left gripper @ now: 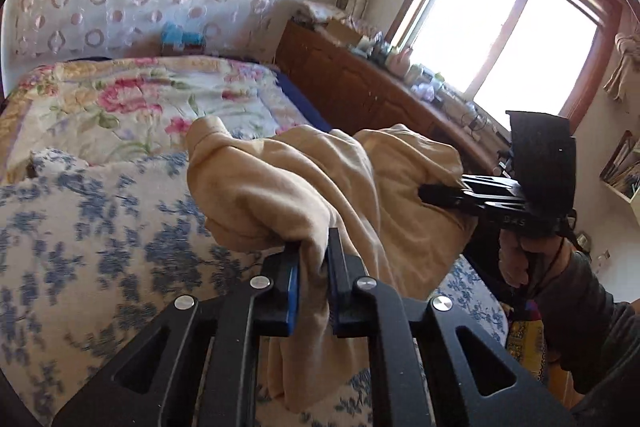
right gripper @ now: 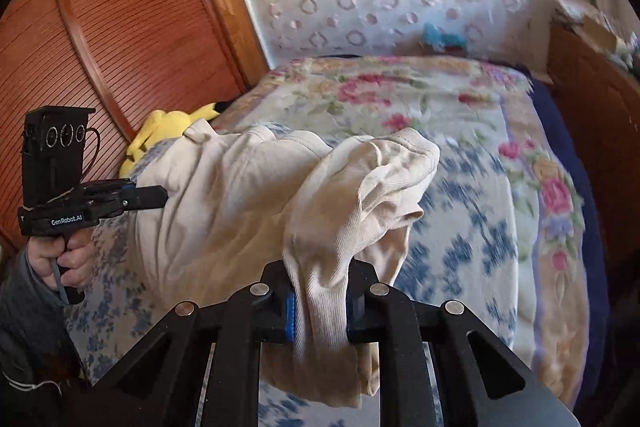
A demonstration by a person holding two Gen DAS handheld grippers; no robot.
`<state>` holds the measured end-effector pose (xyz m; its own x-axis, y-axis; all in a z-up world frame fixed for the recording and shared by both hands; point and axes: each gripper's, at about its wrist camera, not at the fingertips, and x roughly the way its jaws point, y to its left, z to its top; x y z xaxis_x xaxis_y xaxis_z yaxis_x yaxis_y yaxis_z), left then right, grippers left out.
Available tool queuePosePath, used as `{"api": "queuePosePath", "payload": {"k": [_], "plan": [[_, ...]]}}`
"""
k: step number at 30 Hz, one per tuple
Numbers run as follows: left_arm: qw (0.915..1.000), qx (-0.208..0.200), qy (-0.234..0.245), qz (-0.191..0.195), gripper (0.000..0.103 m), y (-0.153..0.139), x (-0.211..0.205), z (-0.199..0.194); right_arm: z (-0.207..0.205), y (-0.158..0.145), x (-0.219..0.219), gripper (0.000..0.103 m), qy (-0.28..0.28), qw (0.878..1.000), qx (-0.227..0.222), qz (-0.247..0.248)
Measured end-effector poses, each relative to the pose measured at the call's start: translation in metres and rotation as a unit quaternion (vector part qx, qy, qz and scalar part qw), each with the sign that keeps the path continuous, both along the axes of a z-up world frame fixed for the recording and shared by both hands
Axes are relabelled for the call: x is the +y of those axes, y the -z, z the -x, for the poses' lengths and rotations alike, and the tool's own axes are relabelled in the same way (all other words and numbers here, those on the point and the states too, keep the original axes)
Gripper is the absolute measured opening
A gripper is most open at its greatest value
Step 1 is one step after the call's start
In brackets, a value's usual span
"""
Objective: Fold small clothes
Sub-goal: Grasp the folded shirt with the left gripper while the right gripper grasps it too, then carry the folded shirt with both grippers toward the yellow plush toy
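Observation:
A small cream garment (left gripper: 304,179) hangs in the air above the bed, stretched between both grippers. My left gripper (left gripper: 313,259) is shut on one bunched edge of it, with cloth hanging down between the blue pads. My right gripper (right gripper: 320,275) is shut on the other edge of the garment (right gripper: 224,195). In the left wrist view the right gripper (left gripper: 424,193) bites the cloth from the right. In the right wrist view the left gripper (right gripper: 162,195) grips it from the left.
Below lies a bed with a blue-floral sheet (left gripper: 80,235) and a pink-floral quilt (left gripper: 140,95). A wooden dresser with clutter (left gripper: 360,75) stands under the window. A wooden louvred door (right gripper: 120,27) and a yellow plush toy (right gripper: 160,131) are at the bed's left.

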<state>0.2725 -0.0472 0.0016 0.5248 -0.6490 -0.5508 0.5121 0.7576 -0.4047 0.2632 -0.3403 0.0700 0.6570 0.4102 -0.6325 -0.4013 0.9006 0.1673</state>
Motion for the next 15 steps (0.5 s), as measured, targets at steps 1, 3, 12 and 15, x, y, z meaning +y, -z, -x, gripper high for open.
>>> {"api": "queuePosePath", "payload": {"k": [1, 3, 12, 15], "plan": [[0.9999, -0.008, -0.014, 0.004, 0.012, -0.007, 0.014, 0.008, -0.001, -0.007, 0.011, 0.016, -0.012, 1.0, -0.008, 0.005], [0.9988, -0.028, -0.041, 0.003, 0.012, -0.016, 0.041, 0.022, -0.006, -0.016, 0.033, 0.016, -0.036, 0.999, -0.021, 0.012], [0.9776, -0.045, -0.205, -0.007, 0.012, -0.005, 0.173, 0.071, -0.078, -0.023, 0.182, 0.016, -0.168, 0.983, -0.053, 0.051], [0.9651, -0.047, -0.258, -0.006, 0.012, 0.006, 0.205, 0.085, -0.111, -0.014, 0.24, 0.016, -0.216, 0.973, -0.042, 0.072]]}}
